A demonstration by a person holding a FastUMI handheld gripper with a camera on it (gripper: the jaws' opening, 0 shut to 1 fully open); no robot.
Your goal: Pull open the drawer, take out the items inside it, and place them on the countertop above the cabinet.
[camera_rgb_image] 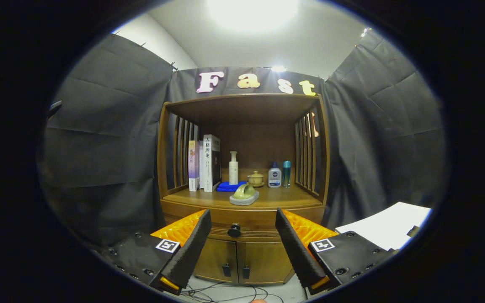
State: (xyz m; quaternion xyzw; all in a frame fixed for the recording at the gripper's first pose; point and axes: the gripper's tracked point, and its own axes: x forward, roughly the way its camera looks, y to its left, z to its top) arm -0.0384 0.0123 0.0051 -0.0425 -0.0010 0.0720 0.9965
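I see the gripper (pixel 242 229) spread wide, holding nothing. The closed drawer (pixel 242 225) and its dark knob (pixel 234 230) sit between my fingers, beyond them, below the countertop (pixel 276 200).

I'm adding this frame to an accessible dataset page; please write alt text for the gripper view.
The open gripper is held in front of a wooden cabinet, its fingers either side of the closed drawer's dark knob. On the countertop above stand books, bottles, a lidded cup and a small ceramic piece.
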